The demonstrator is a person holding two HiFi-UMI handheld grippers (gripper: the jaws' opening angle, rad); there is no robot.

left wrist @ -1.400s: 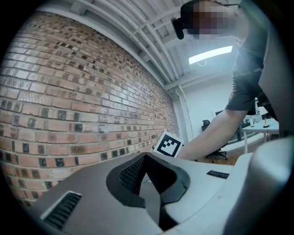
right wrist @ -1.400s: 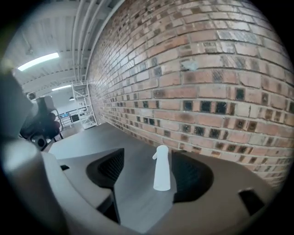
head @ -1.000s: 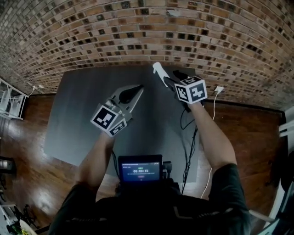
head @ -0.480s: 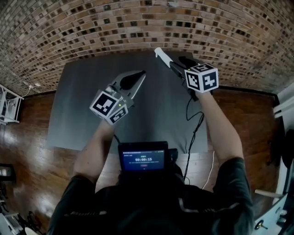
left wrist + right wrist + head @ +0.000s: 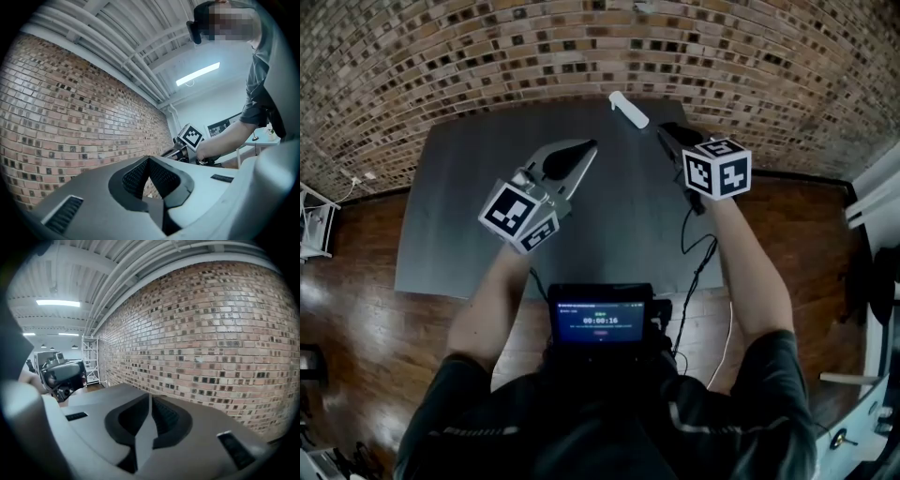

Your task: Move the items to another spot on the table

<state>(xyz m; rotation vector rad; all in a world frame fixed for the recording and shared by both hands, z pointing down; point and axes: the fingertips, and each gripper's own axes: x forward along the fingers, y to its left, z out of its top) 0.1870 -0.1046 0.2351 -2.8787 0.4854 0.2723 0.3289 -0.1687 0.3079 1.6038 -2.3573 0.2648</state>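
Jaws first, from the head view: left gripper (image 5: 589, 148) at centre left of the frame, above the desk (image 5: 459, 234), tips together with nothing between; right gripper (image 5: 657, 131) right of upper centre, jaws closing on the near end of the white item (image 5: 628, 110). White item slim and slanted, at upper centre, over the far edge of the desk, close under the brick wall (image 5: 487, 56); resting on the desk or lifted off it, cannot tell. Small lit screen (image 5: 600, 319) at bottom centre, black cable (image 5: 692, 253) hanging below the right gripper. Next, the left gripper view: dark ribbed pads (image 5: 135, 177) meeting at the tips, only brick visible through the slit behind them; right gripper at centre right of the frame, a bare forearm (image 5: 234, 131) behind it, a ceiling strip light (image 5: 199, 74) above. Last, the right gripper view: jaws nearly together, a thin pale strip filling the slit between the pads; left gripper at far left of the frame, a metal rack (image 5: 91, 359) beyond it by the wall.
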